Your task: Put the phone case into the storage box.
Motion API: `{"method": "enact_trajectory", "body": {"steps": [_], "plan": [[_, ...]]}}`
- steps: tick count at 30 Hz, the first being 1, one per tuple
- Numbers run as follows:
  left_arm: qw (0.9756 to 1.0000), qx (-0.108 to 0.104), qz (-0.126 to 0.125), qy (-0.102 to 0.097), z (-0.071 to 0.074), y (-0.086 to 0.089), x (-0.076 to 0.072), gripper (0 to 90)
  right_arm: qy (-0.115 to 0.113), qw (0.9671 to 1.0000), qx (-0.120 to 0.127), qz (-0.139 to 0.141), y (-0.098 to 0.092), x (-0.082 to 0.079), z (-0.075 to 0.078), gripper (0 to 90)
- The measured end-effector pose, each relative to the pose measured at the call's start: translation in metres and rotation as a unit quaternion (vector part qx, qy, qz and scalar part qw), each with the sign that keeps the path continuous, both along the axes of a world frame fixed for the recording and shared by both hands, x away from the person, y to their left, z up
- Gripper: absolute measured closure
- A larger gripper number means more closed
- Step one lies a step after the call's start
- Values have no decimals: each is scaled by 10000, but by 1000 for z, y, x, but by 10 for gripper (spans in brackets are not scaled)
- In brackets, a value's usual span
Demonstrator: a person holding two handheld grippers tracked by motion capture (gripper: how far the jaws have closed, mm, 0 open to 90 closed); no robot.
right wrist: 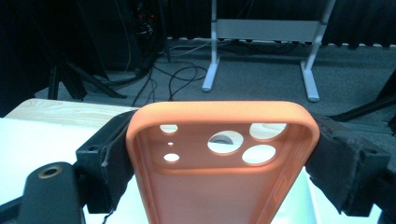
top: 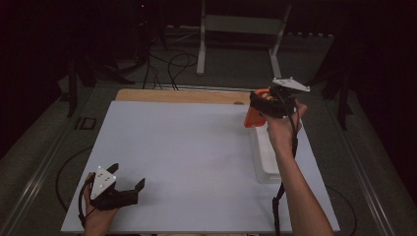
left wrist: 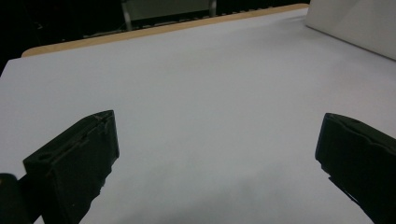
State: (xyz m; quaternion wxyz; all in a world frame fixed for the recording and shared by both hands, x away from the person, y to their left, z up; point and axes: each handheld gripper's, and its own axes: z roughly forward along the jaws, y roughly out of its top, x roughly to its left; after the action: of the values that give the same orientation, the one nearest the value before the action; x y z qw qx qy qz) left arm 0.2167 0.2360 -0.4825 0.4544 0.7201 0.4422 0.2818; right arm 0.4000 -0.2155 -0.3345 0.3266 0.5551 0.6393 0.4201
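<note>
- Orange phone case (right wrist: 219,163) sits squeezed between the two black jaws of the right tongs (right wrist: 222,158), one jaw on each long side.
- Its inside faces the right gripper view, and round camera holes show near its top edge.
- From the high view, the phone case (top: 254,117) is held up in the air over the far right part of the bench (top: 196,147).
- The right tongs (top: 263,105) have a grey three-cornered plate on top, and a hand (top: 282,128) holds them from behind.
- A white tray (top: 265,160) lies on the bench just under and near that arm, along the right side.
- The left tongs (top: 129,183) rest low at the near left corner of the bench, held by the other hand (top: 96,216).
- In the left gripper view, the left tongs (left wrist: 215,154) stand wide open with only the white bench top between the jaws.
- A strip of bare wood (top: 182,96) shows along the far edge of the bench.
- Behind the bench, a white metal stand (top: 241,29) and some dark cables (top: 172,66) are on the grey floor (top: 236,69).
</note>
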Motion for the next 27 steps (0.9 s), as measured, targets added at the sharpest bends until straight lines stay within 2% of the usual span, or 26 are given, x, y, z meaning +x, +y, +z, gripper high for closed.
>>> {"method": "enact_trajectory", "body": {"steps": [27], "plan": [[10000,-7,17,-11,0,1,-1,6,65,9994,-40,-350,-15,17,-8,161]]}}
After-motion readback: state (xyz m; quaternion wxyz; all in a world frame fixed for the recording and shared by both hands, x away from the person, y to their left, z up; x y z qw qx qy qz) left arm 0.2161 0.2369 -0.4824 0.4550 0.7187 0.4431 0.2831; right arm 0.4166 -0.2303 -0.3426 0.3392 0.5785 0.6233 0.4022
